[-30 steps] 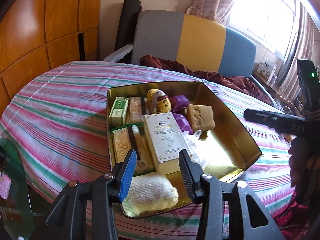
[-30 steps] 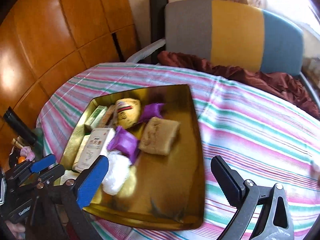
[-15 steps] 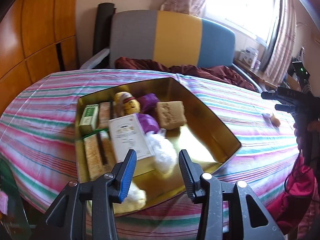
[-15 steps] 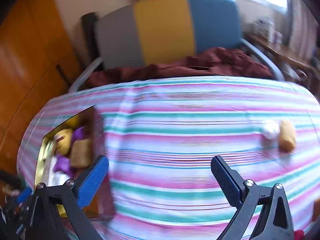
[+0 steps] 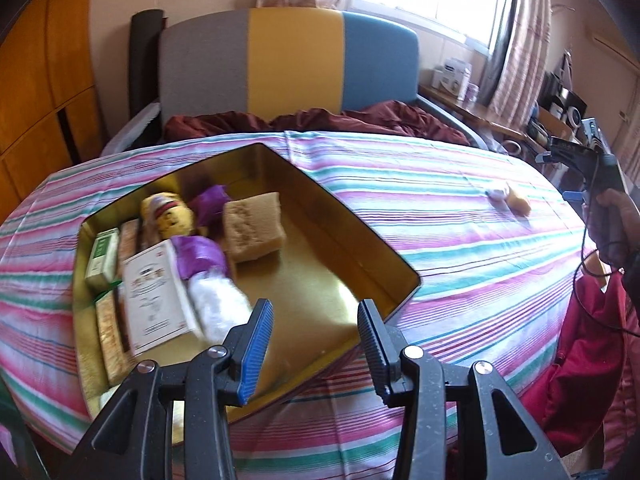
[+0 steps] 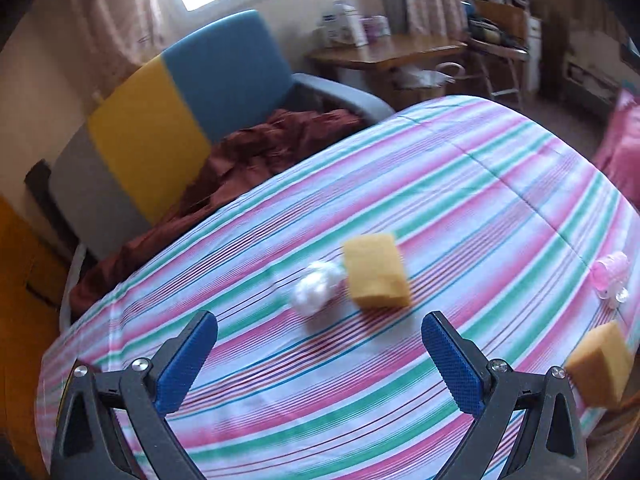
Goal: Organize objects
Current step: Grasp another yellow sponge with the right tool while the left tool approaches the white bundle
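The yellow sponge block (image 6: 376, 271) is being lined up mid-table ahead of the empty, spread right gripper (image 6: 319, 354), slightly right, long axis seemingly pointing away, while the left gripper (image 5: 316, 344), also empty, is being held over the gold tin (image 5: 394, 266).

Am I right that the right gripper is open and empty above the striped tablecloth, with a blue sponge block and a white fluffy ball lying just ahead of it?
Nearly: the sponge block is yellow-orange, not blue, as the right wrist view shows. The rest holds: right gripper open and empty, white fluffy ball ahead on the striped tablecloth.
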Demonstrator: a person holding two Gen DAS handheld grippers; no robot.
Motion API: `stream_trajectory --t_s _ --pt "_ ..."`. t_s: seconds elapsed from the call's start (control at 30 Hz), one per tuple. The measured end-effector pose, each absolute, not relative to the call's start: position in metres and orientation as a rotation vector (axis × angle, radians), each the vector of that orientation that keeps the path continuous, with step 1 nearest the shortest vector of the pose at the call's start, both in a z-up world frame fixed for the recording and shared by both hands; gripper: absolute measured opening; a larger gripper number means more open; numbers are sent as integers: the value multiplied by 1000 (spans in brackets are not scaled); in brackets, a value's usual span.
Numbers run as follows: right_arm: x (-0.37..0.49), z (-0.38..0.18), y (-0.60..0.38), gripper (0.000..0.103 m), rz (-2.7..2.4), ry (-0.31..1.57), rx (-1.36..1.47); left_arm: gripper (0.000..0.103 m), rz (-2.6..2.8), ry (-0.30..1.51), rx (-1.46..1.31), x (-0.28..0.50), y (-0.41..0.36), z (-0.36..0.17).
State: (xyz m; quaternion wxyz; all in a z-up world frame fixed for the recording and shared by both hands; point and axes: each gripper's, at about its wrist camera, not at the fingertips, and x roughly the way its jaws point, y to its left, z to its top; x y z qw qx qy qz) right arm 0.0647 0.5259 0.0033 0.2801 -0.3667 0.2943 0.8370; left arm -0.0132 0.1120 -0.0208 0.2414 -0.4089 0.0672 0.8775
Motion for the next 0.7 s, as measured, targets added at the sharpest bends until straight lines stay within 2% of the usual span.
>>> stream_trajectory --t_s 0.33,0.53,0.57,0.6,0.63,0.7 --pt "39 -31 564 101 2150 781 -1028 44 2291 279 -1100 -12 171 -19" --pt "11 -63 574 98 2151 710 -1109 44 2218 332 -1117 -12 209 -25" --pt "7 -70 576 95 2150 687 -1140 44 2206 341 -1119 -12 215 -26" --pt "4 -76 576 80 2144 674 -1182 44 2193 349 -1121 -11 222 -27" --pt "1 -82 578 53 2140 686 -1229 44 2178 356 -1122 -11 229 -28" --pt "4 -78 579 53 2148 714 -1226 44 2152 360 -1119 -10 244 -30"
